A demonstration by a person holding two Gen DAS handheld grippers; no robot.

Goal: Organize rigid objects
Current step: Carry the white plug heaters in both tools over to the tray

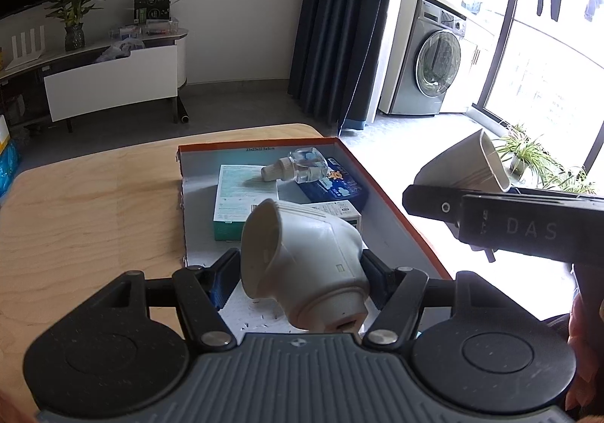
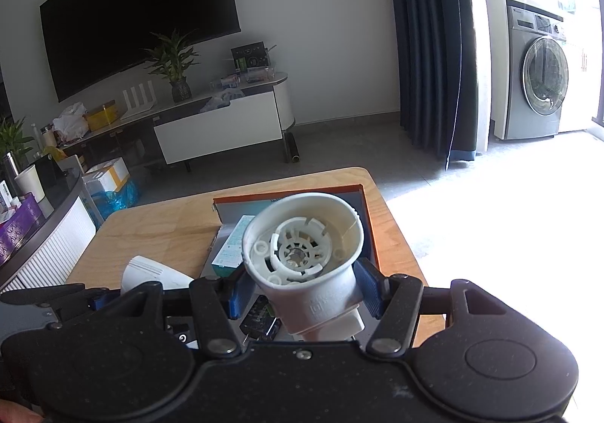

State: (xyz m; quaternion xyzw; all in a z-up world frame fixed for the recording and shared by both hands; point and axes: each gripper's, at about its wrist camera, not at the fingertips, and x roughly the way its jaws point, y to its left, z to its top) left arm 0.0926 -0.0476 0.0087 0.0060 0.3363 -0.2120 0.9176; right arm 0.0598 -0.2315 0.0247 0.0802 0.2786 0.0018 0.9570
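Observation:
My left gripper (image 1: 300, 268) is shut on a white plug-in heater unit (image 1: 302, 268), held low over the near end of an orange-rimmed shallow box (image 1: 381, 189) on the wooden table (image 1: 94, 204). My right gripper (image 2: 302, 291) is shut on a second white plug-in unit (image 2: 305, 260), its open socket facing the camera; it also shows in the left wrist view (image 1: 468, 166), held right of the box. In the box lie a clear liquid refill bottle (image 1: 298, 166), a green-and-white carton (image 1: 241, 200), a blue packet (image 1: 339, 185) and a small white carton (image 1: 341, 213).
The table's far edge (image 1: 226, 132) and right edge lie close to the box. Beyond are a TV cabinet (image 2: 211, 121), a potted plant (image 2: 173, 68), dark curtains (image 1: 339, 26) and a washing machine (image 1: 434, 64). A white ribbed cabinet (image 2: 45, 234) stands left of the table.

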